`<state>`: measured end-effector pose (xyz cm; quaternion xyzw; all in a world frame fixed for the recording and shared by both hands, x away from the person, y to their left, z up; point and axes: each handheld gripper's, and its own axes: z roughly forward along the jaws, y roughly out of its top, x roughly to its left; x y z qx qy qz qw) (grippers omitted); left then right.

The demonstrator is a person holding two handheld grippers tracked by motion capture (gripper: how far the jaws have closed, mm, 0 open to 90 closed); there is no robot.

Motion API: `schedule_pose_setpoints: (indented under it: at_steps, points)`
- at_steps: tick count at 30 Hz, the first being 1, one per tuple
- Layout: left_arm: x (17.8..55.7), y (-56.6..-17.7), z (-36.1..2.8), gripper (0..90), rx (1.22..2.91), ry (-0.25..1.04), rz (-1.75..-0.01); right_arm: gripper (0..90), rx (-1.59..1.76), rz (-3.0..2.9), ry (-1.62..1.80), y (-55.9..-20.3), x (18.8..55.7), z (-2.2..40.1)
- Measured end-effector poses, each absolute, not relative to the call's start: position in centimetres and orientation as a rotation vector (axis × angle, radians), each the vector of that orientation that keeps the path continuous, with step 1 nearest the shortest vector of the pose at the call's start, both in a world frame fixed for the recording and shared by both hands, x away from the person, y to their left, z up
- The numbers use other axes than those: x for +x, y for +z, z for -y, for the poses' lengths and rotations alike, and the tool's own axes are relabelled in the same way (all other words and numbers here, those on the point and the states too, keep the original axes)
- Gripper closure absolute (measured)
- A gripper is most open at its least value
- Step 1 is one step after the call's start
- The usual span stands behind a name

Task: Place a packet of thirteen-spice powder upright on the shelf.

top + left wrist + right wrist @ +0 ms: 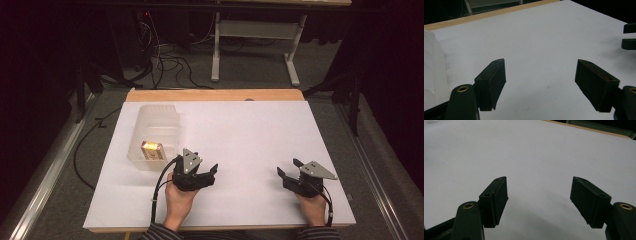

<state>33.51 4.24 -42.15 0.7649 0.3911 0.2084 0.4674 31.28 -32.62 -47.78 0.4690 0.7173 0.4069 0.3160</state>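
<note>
A clear plastic container (152,134) lies at the left of the white table top (250,135), with a small yellow and orange box (151,150) inside it near its front end. My left gripper (210,173) is held just right of the container, open, nothing between its jaws. In the left gripper view the left gripper (540,61) stands open over bare white surface, with the container wall (432,67) at the left edge. My right gripper (288,168) is held open near the table's front right. In the right gripper view the right gripper (539,179) frames only white table.
The right gripper's jaws (630,36) show at the far right of the left gripper view. A wooden strip (215,95) borders the table's far edge. Behind it on the floor are cables (170,62) and a white desk frame (255,35). A metal rail (45,170) runs along the left.
</note>
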Motion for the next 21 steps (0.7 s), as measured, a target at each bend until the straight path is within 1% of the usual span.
schedule_pose_setpoints:
  at_steps: [21]
  points:
    - [34.9, -43.9, -3.5, 25.9, 1.886, 0.510, -0.988, 30.6, 1.241, -1.887, 1.073, -47.8, 31.3, 32.6]
